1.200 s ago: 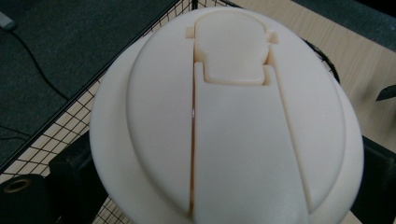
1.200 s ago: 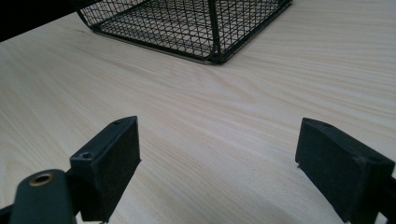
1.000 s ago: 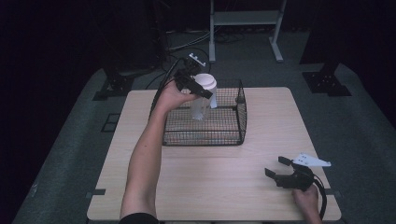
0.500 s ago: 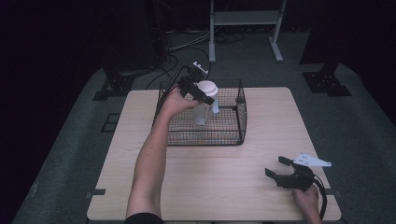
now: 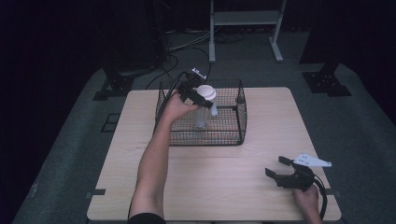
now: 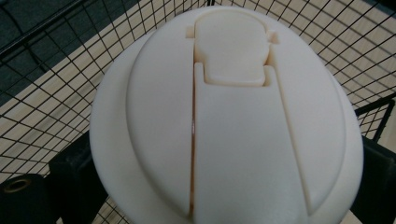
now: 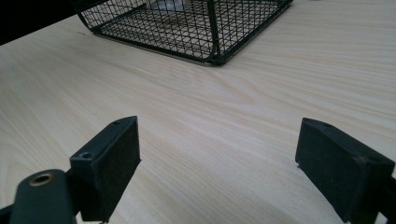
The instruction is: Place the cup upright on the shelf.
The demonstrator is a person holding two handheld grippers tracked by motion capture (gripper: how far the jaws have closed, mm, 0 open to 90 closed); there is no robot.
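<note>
A clear bottle [image 5: 201, 116] with a white flip lid [image 5: 206, 92] stands upright inside the black wire basket [image 5: 243, 112] at the table's far middle. My left gripper [image 5: 195, 94] is shut on its top from the left, just under the lid. In the left gripper view the lid [image 6: 224, 116] is close up, with a black jaw at each side. Whether the bottle's base touches the basket floor I cannot tell. My right gripper [image 5: 275, 165] rests open near the table's front right corner, with bare wood between its jaws [image 7: 219, 163].
The wooden table [image 5: 224, 186] has free room in front of the basket [image 7: 187, 28] and at both sides. On the dark floor behind it stand a white frame [image 5: 243, 18] and loose cables [image 5: 187, 46].
The left hand has come down with the bottle, so that its body now sits lower inside the basket. The right gripper has stayed where it was.
</note>
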